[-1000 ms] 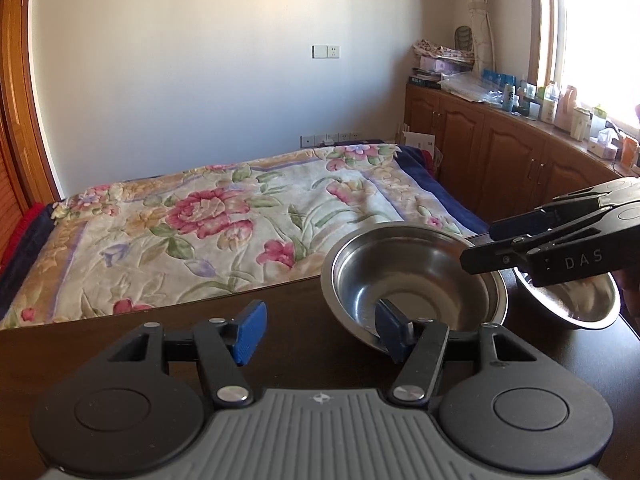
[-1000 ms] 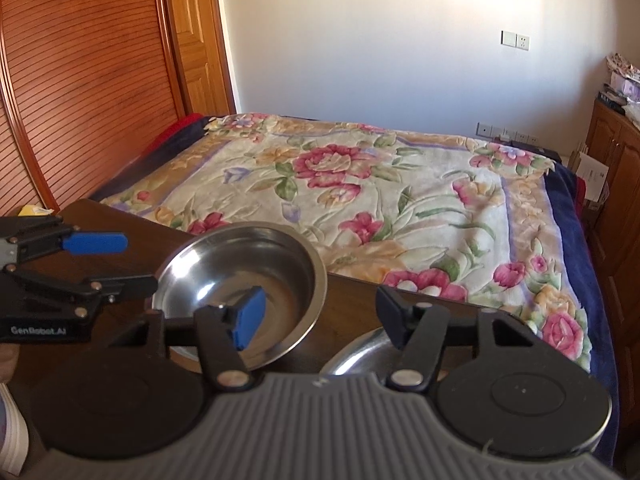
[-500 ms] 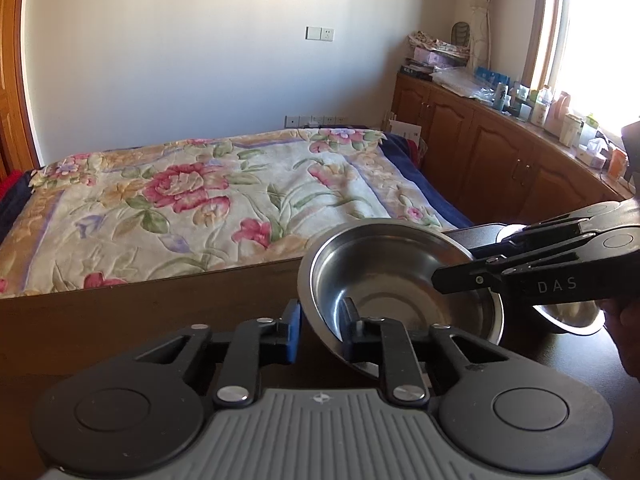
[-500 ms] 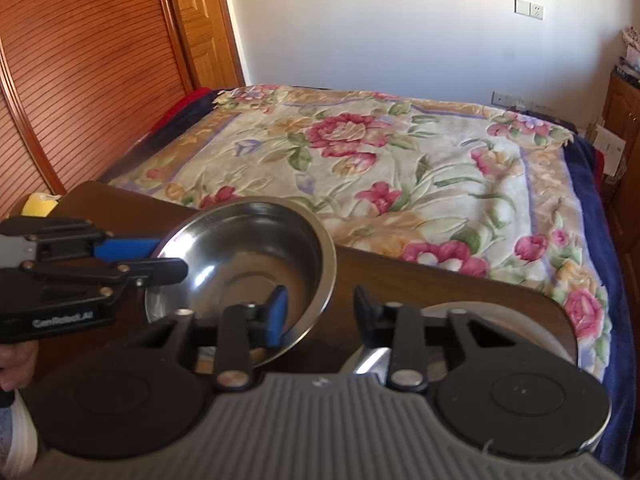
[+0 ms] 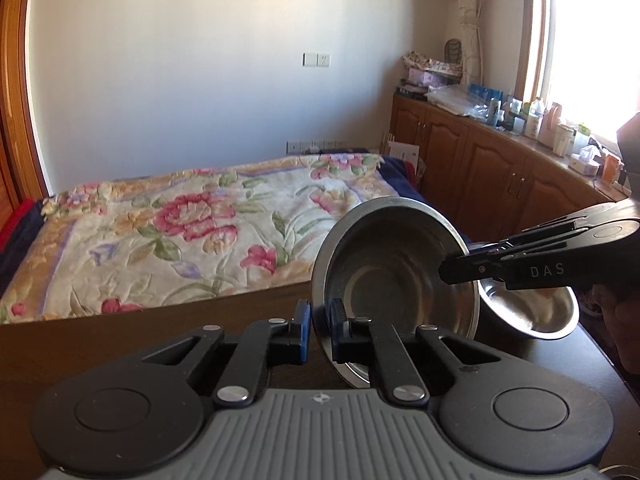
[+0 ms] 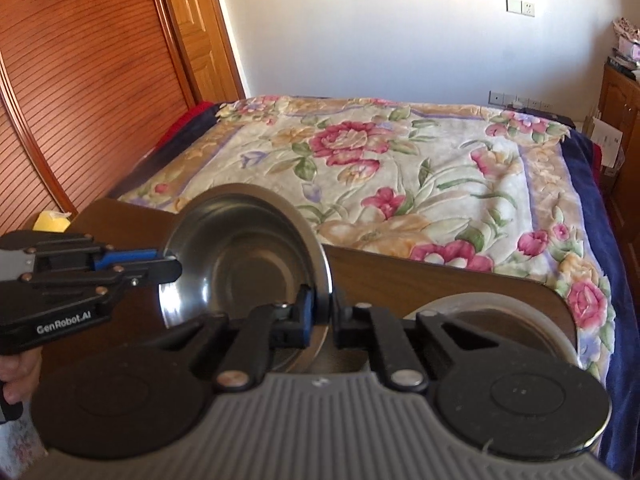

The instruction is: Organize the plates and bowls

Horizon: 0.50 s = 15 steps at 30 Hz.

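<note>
Left wrist view: left gripper [image 5: 318,330] clenched on near rim of steel bowl [image 5: 394,276], pads just closed onto it. Right gripper [image 6: 320,318] clamped on opposite rim, likewise just closed. Bowl tipped up off the dark table [image 5: 120,344], only lowest edge near the wood; whether touching, can't tell. Round, so no long axis; opening faces sideways twd right gripper & slightly up, rim plane steep, approx on edge. Second bowl [image 5: 532,312] just behind, on table at right. Progress est.: early, nothing stacked yet. Left to do: prob. nest held bowl w/ second bowl. No plates seen.
</note>
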Tool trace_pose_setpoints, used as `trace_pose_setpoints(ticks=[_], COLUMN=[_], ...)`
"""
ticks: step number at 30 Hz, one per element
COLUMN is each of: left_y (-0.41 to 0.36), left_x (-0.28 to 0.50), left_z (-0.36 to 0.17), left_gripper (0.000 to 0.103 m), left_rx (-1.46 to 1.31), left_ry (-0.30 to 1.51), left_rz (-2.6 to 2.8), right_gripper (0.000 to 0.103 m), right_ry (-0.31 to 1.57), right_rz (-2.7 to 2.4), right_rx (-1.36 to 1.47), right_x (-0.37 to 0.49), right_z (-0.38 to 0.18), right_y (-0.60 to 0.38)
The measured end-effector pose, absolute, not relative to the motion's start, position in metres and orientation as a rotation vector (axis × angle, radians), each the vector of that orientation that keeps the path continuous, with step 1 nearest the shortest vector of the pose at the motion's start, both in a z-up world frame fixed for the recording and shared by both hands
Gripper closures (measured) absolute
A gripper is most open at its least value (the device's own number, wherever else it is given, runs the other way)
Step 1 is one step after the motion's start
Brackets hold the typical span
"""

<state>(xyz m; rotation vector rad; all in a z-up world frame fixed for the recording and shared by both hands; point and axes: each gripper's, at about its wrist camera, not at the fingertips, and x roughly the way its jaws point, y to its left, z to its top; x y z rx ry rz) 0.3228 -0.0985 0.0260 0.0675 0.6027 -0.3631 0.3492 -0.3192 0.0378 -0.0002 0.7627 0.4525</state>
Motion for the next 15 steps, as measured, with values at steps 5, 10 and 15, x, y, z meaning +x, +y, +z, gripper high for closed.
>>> trace_pose_setpoints(ticks=[5, 10, 15], left_y=[-0.097, -0.096, -0.099], left_x=[0.307, 0.288, 0.265], left_z=[0.038, 0.05, 0.064], left_gripper=[0.092, 0.092, 0.092], left_rx=[0.081, 0.089, 0.102], left_ry=[0.571, 0.544, 0.513], left_rz=[-0.369, -0.378, -0.398], right_gripper=[0.092, 0.092, 0.092], right_ry=[0.729, 0.702, 0.677], right_rz=[0.445, 0.438, 0.433], right_rx=[0.0, -0.01, -0.018], right_x=[0.337, 0.321, 0.303], right_z=[0.051, 0.062, 0.075], right_y=[-0.32, -0.322, -0.325])
